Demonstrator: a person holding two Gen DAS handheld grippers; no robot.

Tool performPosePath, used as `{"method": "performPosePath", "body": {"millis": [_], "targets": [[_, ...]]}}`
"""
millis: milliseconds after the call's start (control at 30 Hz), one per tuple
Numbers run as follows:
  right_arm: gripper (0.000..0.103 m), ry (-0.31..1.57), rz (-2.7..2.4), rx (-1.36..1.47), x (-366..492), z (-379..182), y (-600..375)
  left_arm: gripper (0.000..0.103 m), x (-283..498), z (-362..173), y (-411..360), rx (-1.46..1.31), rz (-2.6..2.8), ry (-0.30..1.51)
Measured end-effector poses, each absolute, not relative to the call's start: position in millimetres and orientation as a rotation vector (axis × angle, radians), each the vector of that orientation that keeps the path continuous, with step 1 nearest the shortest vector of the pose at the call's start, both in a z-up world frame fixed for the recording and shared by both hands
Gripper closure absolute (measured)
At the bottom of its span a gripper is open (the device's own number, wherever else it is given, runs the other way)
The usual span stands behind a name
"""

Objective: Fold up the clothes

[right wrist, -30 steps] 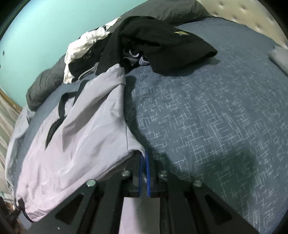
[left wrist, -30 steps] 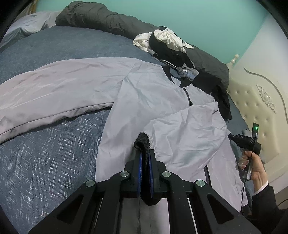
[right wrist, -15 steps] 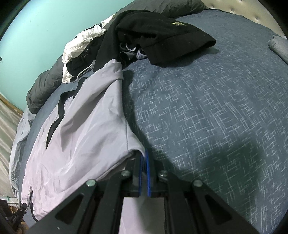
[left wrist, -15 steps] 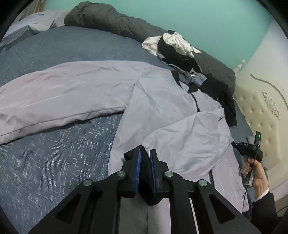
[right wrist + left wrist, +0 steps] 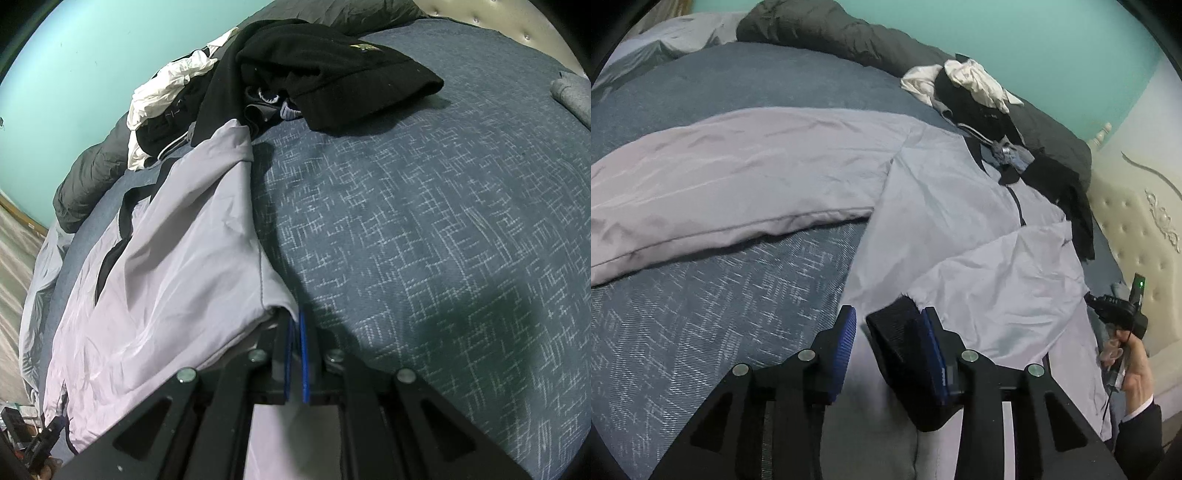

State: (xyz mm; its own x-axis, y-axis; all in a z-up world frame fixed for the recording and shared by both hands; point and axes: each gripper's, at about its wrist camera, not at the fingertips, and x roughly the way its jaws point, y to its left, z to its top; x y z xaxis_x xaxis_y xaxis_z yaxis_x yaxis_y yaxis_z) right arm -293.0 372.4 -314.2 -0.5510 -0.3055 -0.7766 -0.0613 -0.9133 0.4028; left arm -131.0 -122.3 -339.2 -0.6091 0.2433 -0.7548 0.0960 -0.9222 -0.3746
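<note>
while the left gripper [image 5: 888, 334] has just been opening off the black cuff [image 5: 901, 328], keep the right gripper [image 5: 296, 332] clamped on the grey jacket [image 5: 177, 273] fold until the sleeve settles flat.

The jacket [image 5: 953, 206] lies spread on the bed [image 5: 720, 295], one sleeve [image 5: 731, 184] stretched out to the left. The other sleeve is folded across its near right part, with the cuff [image 5: 901, 332] nearest, between the left gripper's [image 5: 888, 328] parted jaws. Beyond the collar, far right, sits a clothes pile [image 5: 979, 96]. Behind it a duvet [image 5: 831, 33] runs along the wall [image 5: 1034, 44]. The headboard [image 5: 1137, 229] stands right.
</note>
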Motion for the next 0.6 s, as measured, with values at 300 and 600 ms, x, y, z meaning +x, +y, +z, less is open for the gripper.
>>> {"method": "performPosePath", "body": {"millis": [300, 600], "targets": [[0.100, -0.589, -2.582, 1.407, -293, -314, 374, 0.096, -131, -344, -123, -1.351, 2.665, -0.599], [0.099, -0.607, -2.577, 1.412, -292, -314, 377, 0.094, -123, -332, -130, -1.309, 2.694, -0.682]]}}
